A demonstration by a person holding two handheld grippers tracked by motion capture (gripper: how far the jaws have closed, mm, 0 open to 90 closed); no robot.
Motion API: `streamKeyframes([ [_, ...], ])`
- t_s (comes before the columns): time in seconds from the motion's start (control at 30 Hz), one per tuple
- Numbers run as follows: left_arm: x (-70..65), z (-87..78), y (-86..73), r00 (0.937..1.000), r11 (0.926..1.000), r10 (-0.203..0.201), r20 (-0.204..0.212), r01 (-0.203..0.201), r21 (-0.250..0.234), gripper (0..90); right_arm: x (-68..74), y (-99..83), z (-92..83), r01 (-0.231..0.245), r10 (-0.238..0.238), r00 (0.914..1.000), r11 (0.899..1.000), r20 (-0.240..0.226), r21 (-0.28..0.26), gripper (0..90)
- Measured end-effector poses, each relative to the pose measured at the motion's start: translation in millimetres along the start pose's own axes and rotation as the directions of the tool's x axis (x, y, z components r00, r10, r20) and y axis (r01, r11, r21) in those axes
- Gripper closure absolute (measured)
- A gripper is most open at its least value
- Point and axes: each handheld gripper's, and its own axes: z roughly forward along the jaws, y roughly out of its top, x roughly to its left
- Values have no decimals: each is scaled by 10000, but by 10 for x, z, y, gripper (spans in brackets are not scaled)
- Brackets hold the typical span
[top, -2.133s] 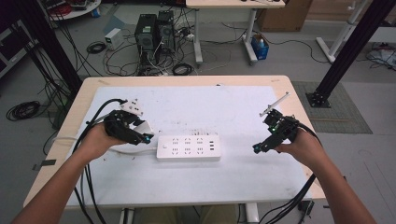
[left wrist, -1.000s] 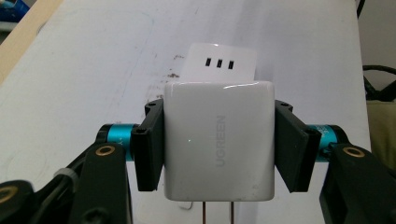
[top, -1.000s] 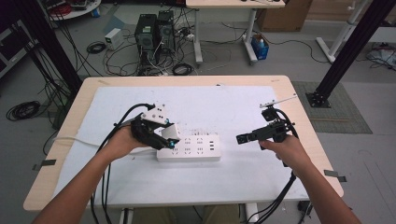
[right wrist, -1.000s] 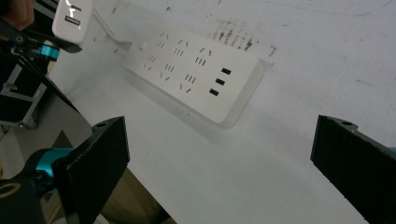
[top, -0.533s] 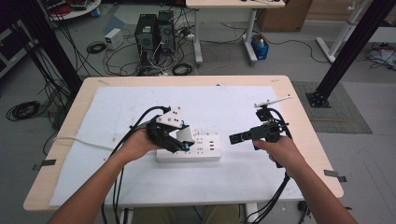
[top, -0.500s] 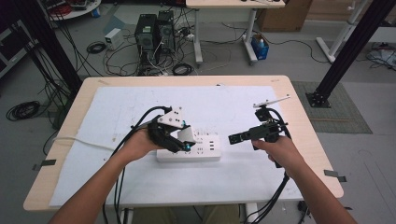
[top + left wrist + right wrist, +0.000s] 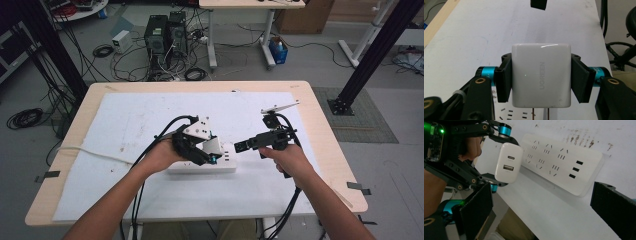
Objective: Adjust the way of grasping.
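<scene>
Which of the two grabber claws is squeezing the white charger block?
The left gripper: its black pads clamp both sides of the white charger. The right gripper holds nothing, its jaws open.

left gripper (image 7: 212,159): black jaws clamped, held above the table
right gripper (image 7: 240,146): black jaws apart, pointing left

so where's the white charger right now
The white charger is clamped in the left gripper, held just above the power strip at the table's middle, its prongs not yet in a socket.
</scene>
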Motion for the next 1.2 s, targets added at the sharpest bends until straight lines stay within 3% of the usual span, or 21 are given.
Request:
streamKeyframes([
  [0.17, -15, 54, 41, 9999, 9999, 104, -4, -104, -114, 426, 19, 34, 62, -493, 495, 9986, 9987, -162, 152, 38],
  [0.23, -24, 83, 65, 9999, 9997, 156, -28, -156, -207, 426, 18, 58, 94, -958, 966, 9945, 9952, -411, 211, 38],
  [0.67, -47, 166, 143, 9995, 9986, 309, 0, -308, -430, 427, 20, 114, 257, -1534, 1570, 9850, 9867, -716, 531, 81],
  [0.73, -51, 177, 152, 9992, 9985, 399, -45, -400, -374, 426, 10, 106, 271, -1586, 1613, 9832, 9867, -859, 364, 178],
  [0.87, -62, 202, 164, 9986, 9982, 516, -97, -519, -312, 426, -8, 106, 297, -1686, 1710, 9805, 9851, -968, 329, 193],
  [0.9, -65, 207, 165, 9986, 9981, 526, -91, -528, -318, 426, -26, 102, 302, -1773, 1795, 9765, 9837, -1191, 287, 268],
  [0.97, -67, 214, 171, 9983, 9978, 575, -106, -578, -316, 426, -39, 101, 312, -1814, 1832, 9748, 9831, -1270, 257, 276],
  [1.03, -73, 218, 175, 9982, 9977, 590, -120, -593, -333, 426, -54, 98, 323, -1812, 1824, 9723, 9832, -1464, 217, 365],
  [1.2, -78, 217, 177, 9979, 9974, 626, -191, -633, -351, 426, -95, 86, 349, -1988, 2001, 9624, 9797, -1836, 256, 418],
])
